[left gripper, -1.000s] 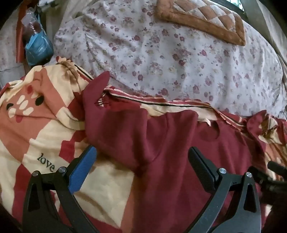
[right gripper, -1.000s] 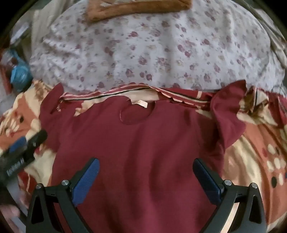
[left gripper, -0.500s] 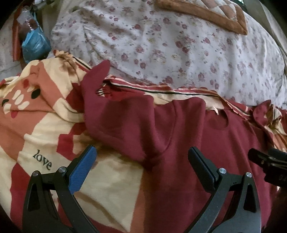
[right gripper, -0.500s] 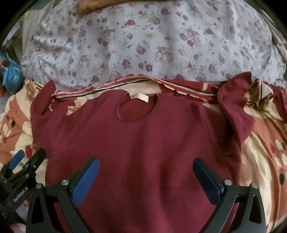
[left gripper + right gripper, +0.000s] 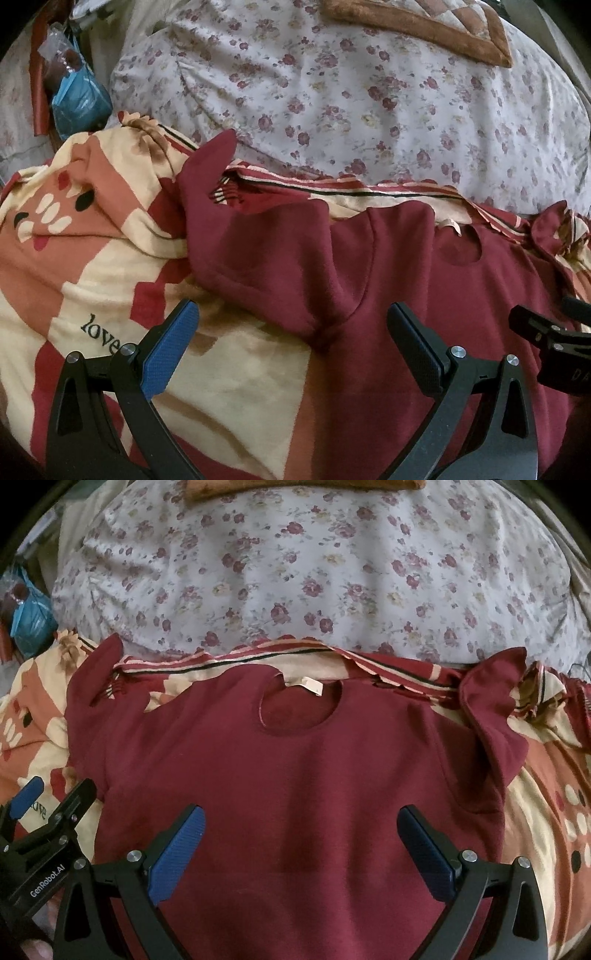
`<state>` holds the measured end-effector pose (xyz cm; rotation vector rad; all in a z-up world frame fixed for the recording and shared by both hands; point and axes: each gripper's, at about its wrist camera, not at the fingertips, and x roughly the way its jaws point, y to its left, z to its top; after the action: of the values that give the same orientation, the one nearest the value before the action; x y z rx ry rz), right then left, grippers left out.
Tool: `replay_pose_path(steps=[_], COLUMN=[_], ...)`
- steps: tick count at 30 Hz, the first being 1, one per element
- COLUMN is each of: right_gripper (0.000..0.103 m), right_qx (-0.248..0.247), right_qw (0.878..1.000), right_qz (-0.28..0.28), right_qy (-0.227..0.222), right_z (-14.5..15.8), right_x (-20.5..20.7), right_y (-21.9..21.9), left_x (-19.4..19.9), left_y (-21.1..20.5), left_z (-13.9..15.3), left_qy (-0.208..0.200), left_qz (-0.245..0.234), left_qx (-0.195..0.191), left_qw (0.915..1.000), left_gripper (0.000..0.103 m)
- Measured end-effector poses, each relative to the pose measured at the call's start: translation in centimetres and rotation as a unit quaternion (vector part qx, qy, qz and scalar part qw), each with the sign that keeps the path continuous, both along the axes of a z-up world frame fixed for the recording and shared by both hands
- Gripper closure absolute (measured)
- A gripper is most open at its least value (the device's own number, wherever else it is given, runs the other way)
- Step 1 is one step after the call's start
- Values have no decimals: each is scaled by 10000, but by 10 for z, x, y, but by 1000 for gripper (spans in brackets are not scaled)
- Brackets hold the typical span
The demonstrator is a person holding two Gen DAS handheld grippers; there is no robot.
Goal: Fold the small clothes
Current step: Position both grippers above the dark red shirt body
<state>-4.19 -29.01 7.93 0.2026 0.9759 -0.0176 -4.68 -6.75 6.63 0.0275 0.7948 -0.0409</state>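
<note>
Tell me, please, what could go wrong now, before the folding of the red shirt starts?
1. The red shirt lies on a soft, rumpled patterned blanket; open fingers might pinch blanket together with shirt.
2. The shirt's left sleeve is bunched and its right sleeve curls upward, so a fold could come out uneven.
3. The left gripper and right gripper hover close together and could collide.

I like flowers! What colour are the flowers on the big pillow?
Dark pinkish-red flowers on the white pillow; right wrist view.

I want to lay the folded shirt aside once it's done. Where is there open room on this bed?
The patterned blanket left of the maroon shirt lies bare around its "love" print, though the left tool hovers there. The blanket right of the shirt is open too. Behind, the floral bedding bulges up, and a blue bag crowds the far-left corner.
</note>
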Motion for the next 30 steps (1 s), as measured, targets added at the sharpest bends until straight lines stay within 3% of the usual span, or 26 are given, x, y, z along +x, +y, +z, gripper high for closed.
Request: replay_pose_path(steps=[30], right_gripper=[0], right_qx=[4], right_qw=[9994], right_qz=[235], right_qy=[247], right_z=[-8], right_x=[25], right_y=[23], left_x=[15], left_y=[18], left_z=[-11], left_qy=[256], left_qz=[247], left_qx=[25], left_qw=[9994], left_gripper=[1])
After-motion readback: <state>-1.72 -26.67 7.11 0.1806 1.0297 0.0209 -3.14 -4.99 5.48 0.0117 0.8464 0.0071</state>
